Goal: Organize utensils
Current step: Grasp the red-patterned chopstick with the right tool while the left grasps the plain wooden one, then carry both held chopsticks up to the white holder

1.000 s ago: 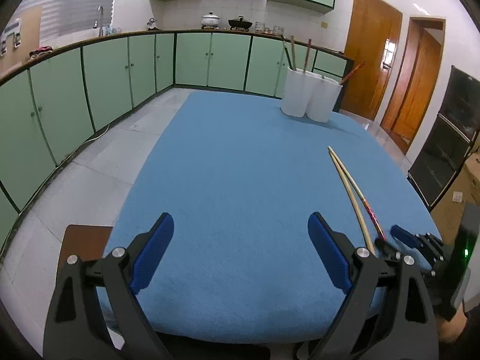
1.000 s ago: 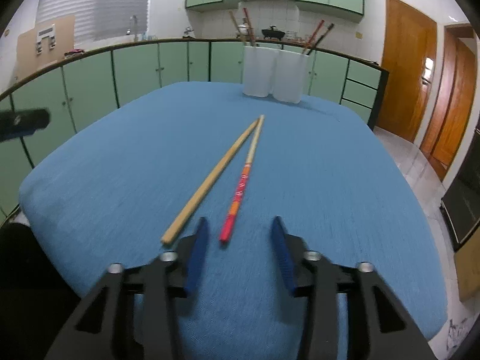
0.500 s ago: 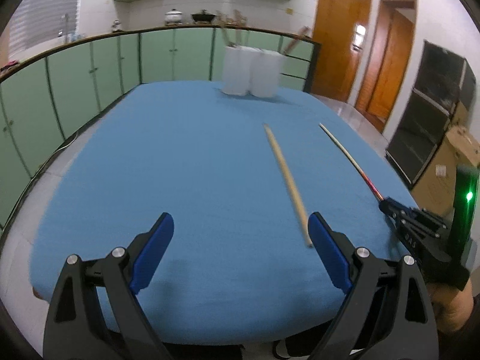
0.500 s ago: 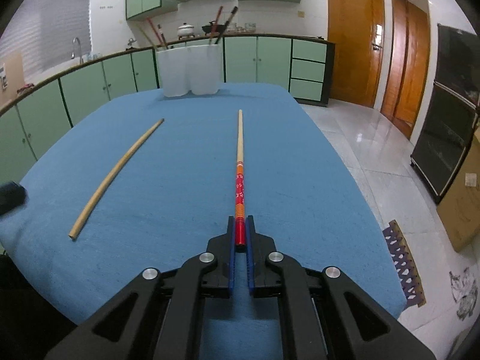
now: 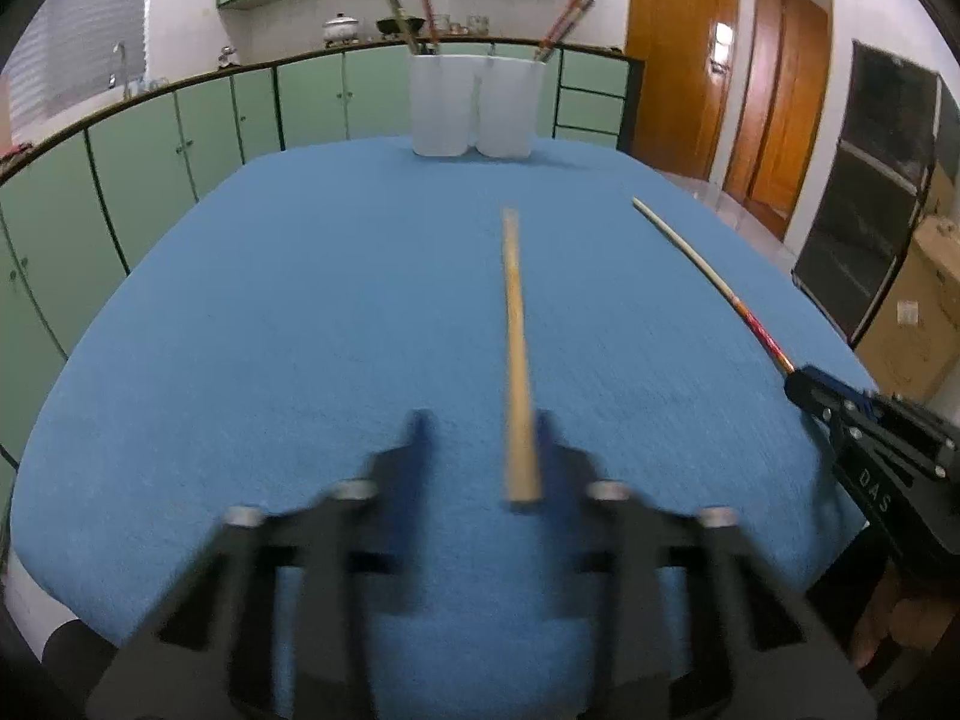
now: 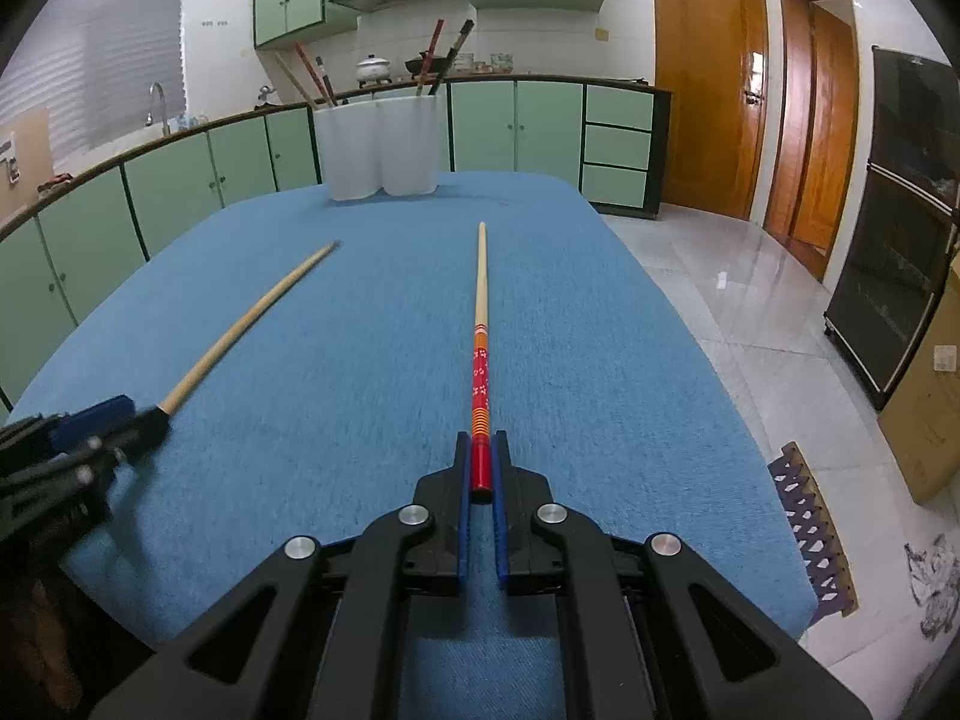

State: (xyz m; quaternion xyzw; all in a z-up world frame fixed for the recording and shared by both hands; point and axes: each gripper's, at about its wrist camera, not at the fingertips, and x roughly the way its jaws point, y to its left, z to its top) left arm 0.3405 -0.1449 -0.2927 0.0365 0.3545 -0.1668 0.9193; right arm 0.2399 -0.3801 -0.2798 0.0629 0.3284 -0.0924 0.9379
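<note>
While the right gripper (image 6: pixel 482 468) pinches the red-handled patterned chopstick (image 6: pixel 480 354) at its near end, the left gripper (image 5: pixel 480 444) (blurred) straddles the plain wooden chopstick (image 5: pixel 516 348), jaws spread. Pick-up step; next, clamp, then carry both to the far white holders (image 6: pixel 378 144).

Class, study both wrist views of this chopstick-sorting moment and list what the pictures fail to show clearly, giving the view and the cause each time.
1. Left gripper, left wrist view: motion blur hides whether its fingers touch the plain chopstick.
2. Left gripper, right wrist view: cut off by the left edge.
3. White holders, both views: opaque walls hide the lower parts of the chopsticks inside.
4. Red chopstick, right wrist view: its butt end sits hidden between the right gripper fingers.
</note>
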